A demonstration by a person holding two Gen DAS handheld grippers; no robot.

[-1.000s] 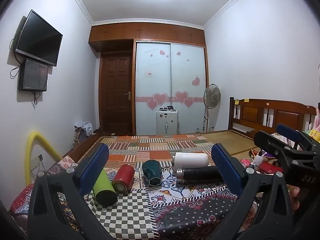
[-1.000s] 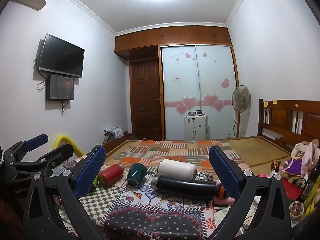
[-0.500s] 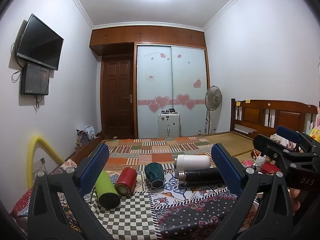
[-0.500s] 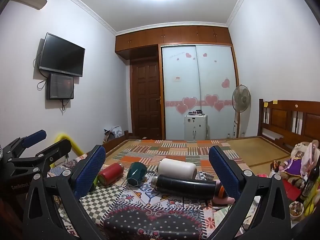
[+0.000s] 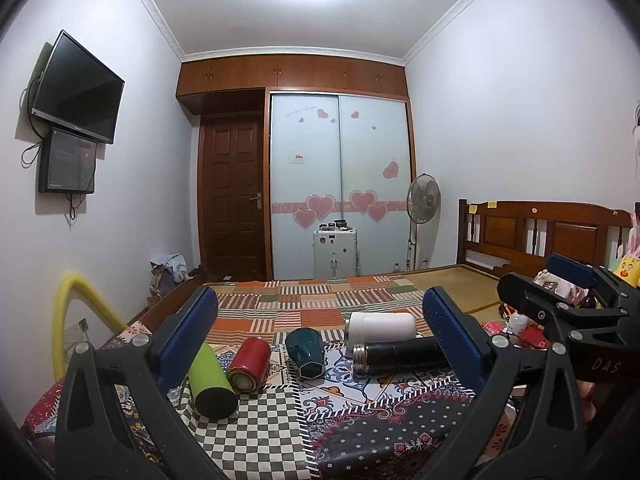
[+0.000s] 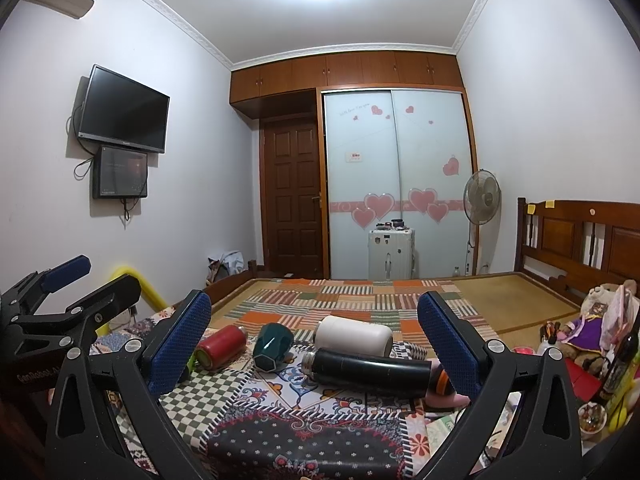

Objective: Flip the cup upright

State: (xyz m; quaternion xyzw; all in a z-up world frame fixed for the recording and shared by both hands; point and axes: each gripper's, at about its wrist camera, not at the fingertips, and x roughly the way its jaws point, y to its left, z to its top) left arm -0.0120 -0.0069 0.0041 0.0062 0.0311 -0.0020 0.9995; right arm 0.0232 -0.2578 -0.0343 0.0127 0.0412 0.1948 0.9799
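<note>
Several cups and flasks lie on their sides on a patterned cloth: a green tumbler (image 5: pixel 212 380), a red can-shaped cup (image 5: pixel 250 364) (image 6: pixel 222 346), a dark teal faceted cup (image 5: pixel 306 350) (image 6: pixel 274 346), a white cup (image 5: pixel 380 326) (image 6: pixel 354 336) and a black flask (image 5: pixel 400 356) (image 6: pixel 368 368). My left gripper (image 5: pixel 320 340) is open and empty, held in front of them. My right gripper (image 6: pixel 314 344) is open and empty too. Each gripper shows at the edge of the other's view, the left one (image 6: pixel 66 300) and the right one (image 5: pixel 560 292).
The cloth covers a bed (image 5: pixel 320 300) with a wooden headboard (image 5: pixel 540 236) at the right. Toys and small bottles (image 6: pixel 592 320) crowd the right edge. A yellow hoop (image 5: pixel 80 304) stands at the left. A wardrobe, door, fan and white case stand at the far wall.
Both grippers have stayed open and nearly still. The left wrist view has tilted down slightly. The cups have not moved.
</note>
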